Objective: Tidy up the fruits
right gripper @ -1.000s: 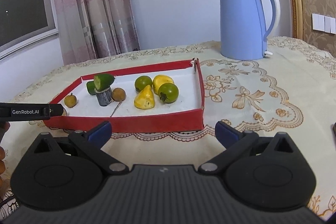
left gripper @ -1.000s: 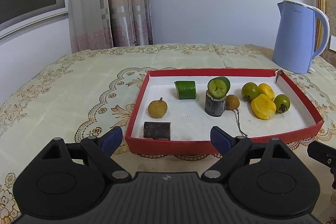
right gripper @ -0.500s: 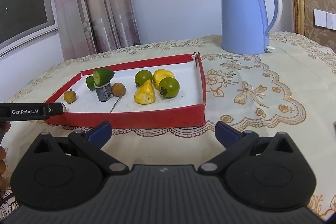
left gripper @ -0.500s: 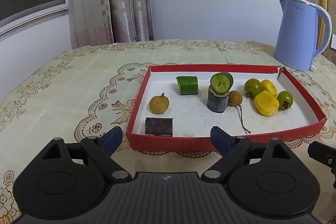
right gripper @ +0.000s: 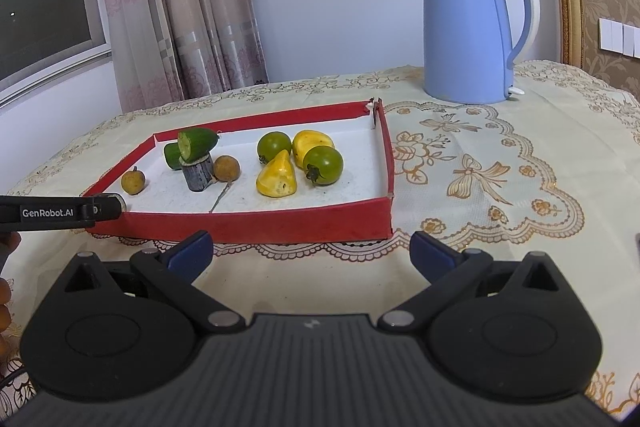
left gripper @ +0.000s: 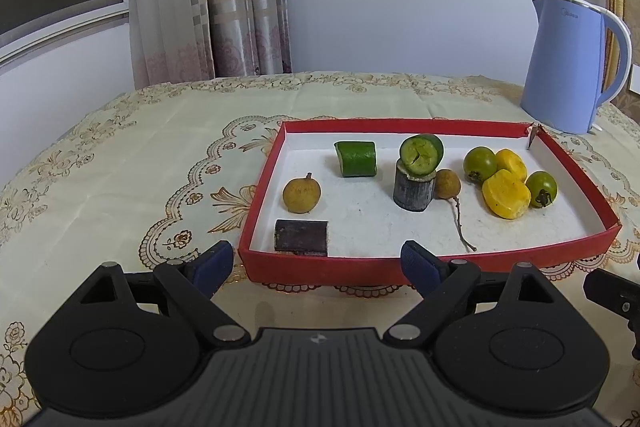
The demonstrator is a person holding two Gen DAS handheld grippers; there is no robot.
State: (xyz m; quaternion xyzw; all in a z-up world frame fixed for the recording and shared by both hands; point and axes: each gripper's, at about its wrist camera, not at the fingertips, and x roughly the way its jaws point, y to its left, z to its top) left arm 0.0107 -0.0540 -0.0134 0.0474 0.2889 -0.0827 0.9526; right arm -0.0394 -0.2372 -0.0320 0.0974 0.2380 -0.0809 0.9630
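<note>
Red tray (left gripper: 320,269) is being viewed from slightly farther back than a second ago; fruits (left gripper: 505,193) inside are lying unmoved, clustered toward its right end. Left gripper (left gripper: 316,261) and right gripper (right gripper: 310,247) are being held before it, jaws wide, empty.

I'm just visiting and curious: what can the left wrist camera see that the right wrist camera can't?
Only the left wrist view shows the dark block in the tray's near left corner. Only the right wrist view shows the white wall switches and the "GenRobot.AI" label on the left tool's side. Both show the red tray, the cucumber piece sitting on the grey stump, and the blue kettle.
</note>
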